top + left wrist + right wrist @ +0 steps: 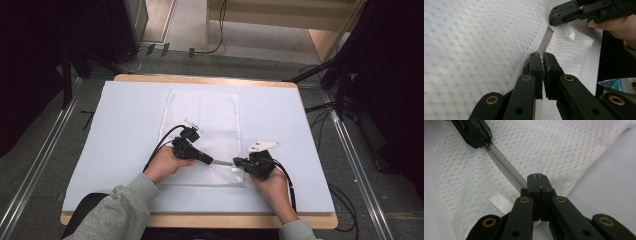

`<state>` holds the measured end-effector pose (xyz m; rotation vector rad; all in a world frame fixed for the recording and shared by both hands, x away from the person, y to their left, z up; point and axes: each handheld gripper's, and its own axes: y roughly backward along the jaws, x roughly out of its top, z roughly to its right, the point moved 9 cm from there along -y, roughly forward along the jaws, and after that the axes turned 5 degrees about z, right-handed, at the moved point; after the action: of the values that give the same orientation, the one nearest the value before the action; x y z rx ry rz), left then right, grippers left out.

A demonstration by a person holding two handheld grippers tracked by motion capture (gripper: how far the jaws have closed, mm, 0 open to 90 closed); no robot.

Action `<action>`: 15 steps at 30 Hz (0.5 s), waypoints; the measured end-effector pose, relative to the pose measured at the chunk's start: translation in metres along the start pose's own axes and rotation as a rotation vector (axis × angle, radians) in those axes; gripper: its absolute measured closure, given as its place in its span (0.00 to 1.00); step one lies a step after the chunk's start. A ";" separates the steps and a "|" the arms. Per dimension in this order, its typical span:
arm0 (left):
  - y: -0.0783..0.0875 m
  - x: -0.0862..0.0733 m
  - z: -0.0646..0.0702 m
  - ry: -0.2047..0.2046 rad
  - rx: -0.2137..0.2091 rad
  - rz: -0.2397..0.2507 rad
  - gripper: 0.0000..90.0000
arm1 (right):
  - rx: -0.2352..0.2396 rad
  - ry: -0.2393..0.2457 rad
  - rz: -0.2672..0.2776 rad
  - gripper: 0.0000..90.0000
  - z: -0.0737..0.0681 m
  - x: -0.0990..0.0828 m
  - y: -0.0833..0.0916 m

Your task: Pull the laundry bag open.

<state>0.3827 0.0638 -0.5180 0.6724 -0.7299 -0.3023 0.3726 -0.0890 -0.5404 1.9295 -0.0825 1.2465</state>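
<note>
Left gripper [542, 58] pinches the zip pull [541, 58]; right gripper [537, 177], closed, anchors the mesh bag [200, 115] at the zip [506, 170] end. Advise pulling straight along the zip, bag held taut.

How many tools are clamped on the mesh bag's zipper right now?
2: the left tool grips the small metal zipper pull, and the right tool pinches the grey zipper's end at the white mesh bag's near edge.

Open table on every side of you

Only the flat white mesh zip bag [200, 117] lies on the pale blue table cover [125, 130]; your two grippers meet at its near edge.
</note>
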 end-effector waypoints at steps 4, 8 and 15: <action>0.008 -0.003 -0.002 0.002 0.006 0.002 0.98 | 0.002 0.003 0.000 1.00 0.000 0.000 0.000; 0.015 -0.006 -0.005 0.003 0.010 0.003 0.98 | 0.007 0.003 0.002 1.00 0.000 0.000 0.000; 0.023 -0.011 -0.010 0.008 0.007 -0.002 0.98 | 0.012 0.003 0.001 1.00 0.001 0.000 0.000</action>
<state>0.3819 0.0904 -0.5141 0.6808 -0.7226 -0.2987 0.3729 -0.0895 -0.5405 1.9377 -0.0753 1.2534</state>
